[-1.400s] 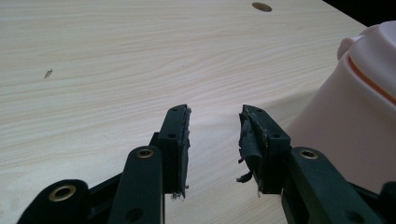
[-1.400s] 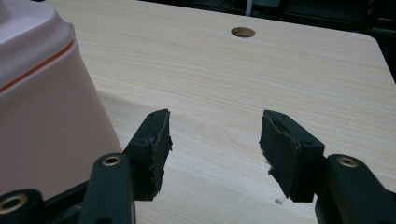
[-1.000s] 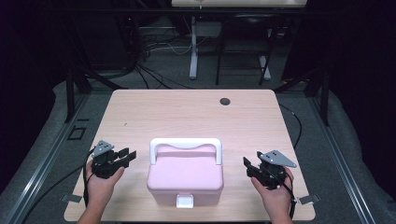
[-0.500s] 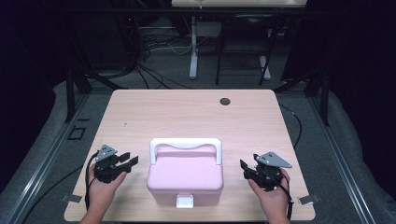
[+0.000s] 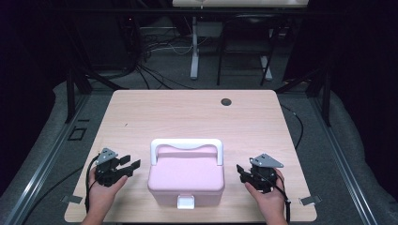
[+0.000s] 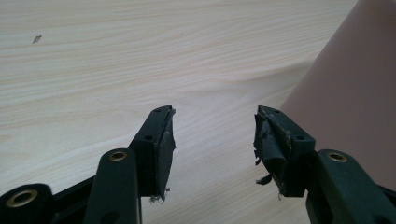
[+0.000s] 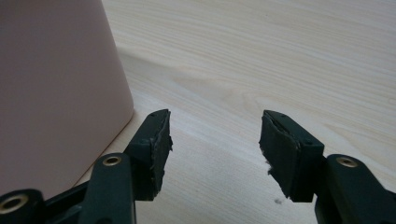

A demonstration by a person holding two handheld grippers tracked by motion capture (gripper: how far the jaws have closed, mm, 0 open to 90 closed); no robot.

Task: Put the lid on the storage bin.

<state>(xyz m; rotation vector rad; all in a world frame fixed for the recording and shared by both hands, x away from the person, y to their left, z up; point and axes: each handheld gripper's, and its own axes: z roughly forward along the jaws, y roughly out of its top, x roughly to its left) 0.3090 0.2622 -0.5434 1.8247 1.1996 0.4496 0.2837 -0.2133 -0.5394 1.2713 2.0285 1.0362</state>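
Right, your pink plastic box with the white handle and white front latch [image 5: 186,176] sits lid-down-shut at the near-centre of the light wooden table [image 5: 187,112]. Your left gripper [image 5: 133,165] is just beside its left wall, not touching; jaws have just been opening, now spread wide w/ nothing between, only bare wood. Your right gripper [image 5: 240,170] is just beside the right wall, jaws spread too, empty. Small dark round hole [image 5: 226,101] near the far edge.

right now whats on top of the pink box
A white handle lies along the back of the pink box lid; a white latch sits at the front. The shut lid hides the inside.
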